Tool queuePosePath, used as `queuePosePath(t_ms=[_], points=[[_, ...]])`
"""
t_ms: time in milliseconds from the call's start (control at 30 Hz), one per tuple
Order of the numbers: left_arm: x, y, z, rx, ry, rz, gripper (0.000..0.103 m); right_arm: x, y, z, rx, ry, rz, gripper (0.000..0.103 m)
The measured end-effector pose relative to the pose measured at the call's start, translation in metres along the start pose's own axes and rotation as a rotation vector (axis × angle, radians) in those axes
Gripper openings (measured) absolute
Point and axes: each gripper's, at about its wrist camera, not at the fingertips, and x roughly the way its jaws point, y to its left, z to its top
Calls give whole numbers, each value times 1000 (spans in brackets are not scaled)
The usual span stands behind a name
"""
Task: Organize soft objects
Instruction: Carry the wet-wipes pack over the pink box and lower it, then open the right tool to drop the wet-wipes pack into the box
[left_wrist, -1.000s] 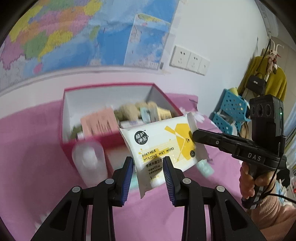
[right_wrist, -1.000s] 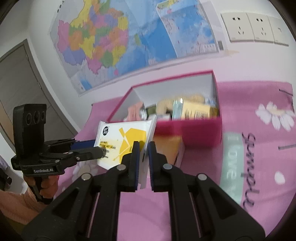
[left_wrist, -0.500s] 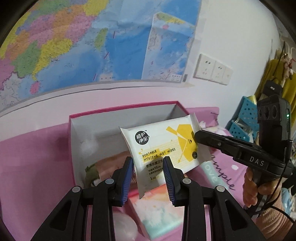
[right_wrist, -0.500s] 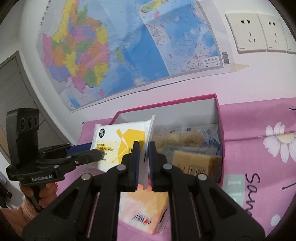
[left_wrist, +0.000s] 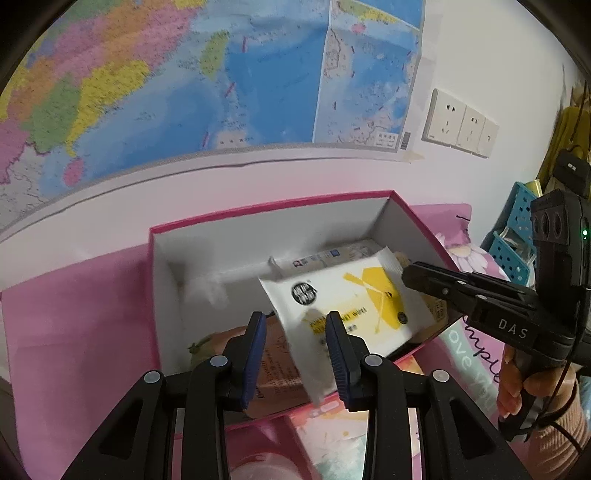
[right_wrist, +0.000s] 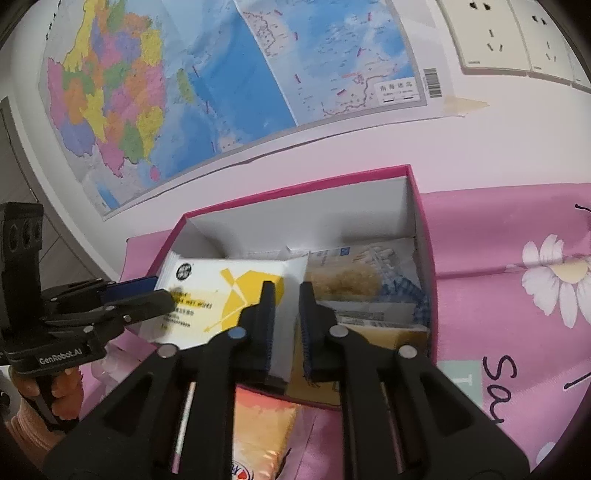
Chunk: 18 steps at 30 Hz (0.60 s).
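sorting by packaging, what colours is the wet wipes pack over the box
White with a yellow geometric patch and a dark round logo; the wet wipes pack shows best in the left wrist view.

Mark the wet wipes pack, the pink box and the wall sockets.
wet wipes pack (left_wrist: 354, 295), left wrist view, on its yellow print.
pink box (right_wrist: 295, 186), right wrist view, on its far rim.
wall sockets (left_wrist: 448, 120), left wrist view, on the leftmost plate.
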Motion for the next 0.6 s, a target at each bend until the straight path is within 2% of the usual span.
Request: queuePosePath(t_ms=[300,367,600], points=[[-17,6,-10,-33,-57,-5,41,-22,16,-12,-68,-32,-38,32],[-28,7,-15,-42,-81,-13,47,-28,20,-16,-74,-38,-28,34],[-83,3,-49,-49,-220,-70,77,-70,42,-52,-135,-92,0,71]])
